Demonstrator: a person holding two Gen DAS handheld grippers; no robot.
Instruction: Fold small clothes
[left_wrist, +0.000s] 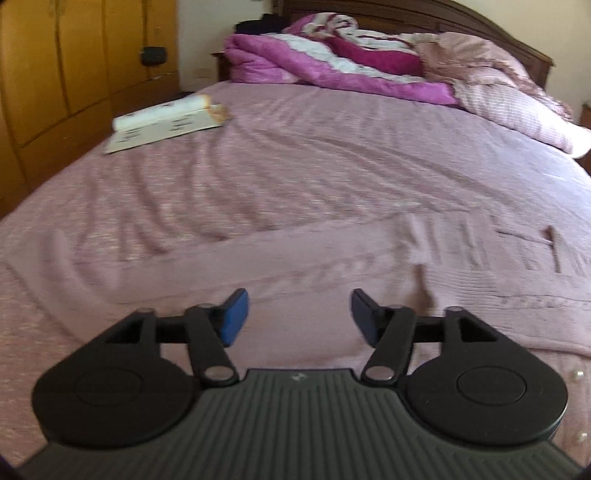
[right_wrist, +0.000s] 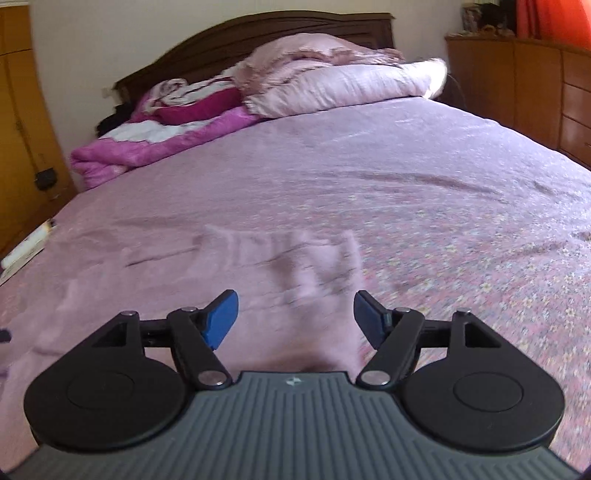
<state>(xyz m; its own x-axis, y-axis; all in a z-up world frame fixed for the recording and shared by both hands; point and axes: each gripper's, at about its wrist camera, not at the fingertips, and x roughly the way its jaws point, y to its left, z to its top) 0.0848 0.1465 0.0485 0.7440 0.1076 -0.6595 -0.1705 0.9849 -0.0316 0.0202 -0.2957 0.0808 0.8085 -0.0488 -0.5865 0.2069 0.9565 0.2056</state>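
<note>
Left wrist: folded paper beyond pink garment.

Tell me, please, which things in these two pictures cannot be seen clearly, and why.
- Pink garment: right wrist view, blurred; its type and folds are unclear.
- Same garment, left wrist view: near edge hidden by the left tongs.
- Open book: print too small.
- Dark things behind the magenta blanket: mostly hidden.
</note>
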